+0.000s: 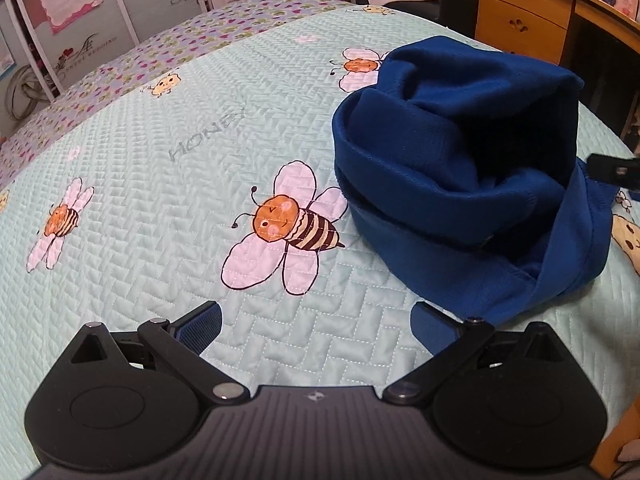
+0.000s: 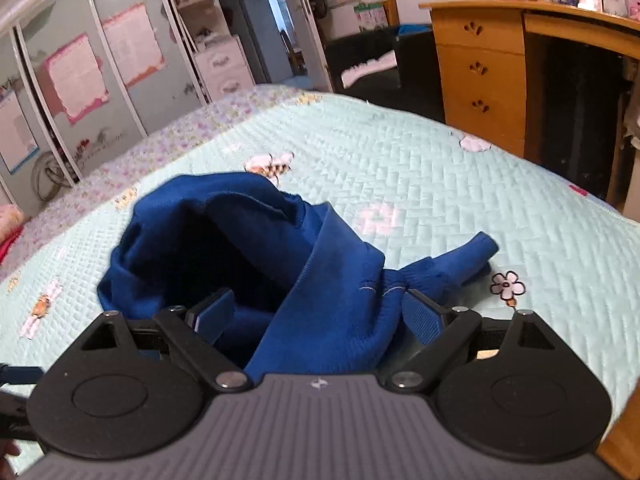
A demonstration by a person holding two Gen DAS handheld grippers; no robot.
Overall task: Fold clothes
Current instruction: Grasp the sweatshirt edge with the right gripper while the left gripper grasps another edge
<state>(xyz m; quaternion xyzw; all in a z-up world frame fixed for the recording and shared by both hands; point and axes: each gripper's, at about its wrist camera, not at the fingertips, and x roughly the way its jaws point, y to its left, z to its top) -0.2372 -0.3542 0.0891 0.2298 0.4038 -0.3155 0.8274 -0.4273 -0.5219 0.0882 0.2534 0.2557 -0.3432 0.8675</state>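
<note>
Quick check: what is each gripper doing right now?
Left gripper: jaws open, empty, over the quilted bedspread.
Right gripper: jaws open around the crumpled blue fleece garment, not clamped.

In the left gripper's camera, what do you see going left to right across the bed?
Small bee → HONEY word → big bee → blue garment → tip of the right gripper at the picture's edge.
</note>
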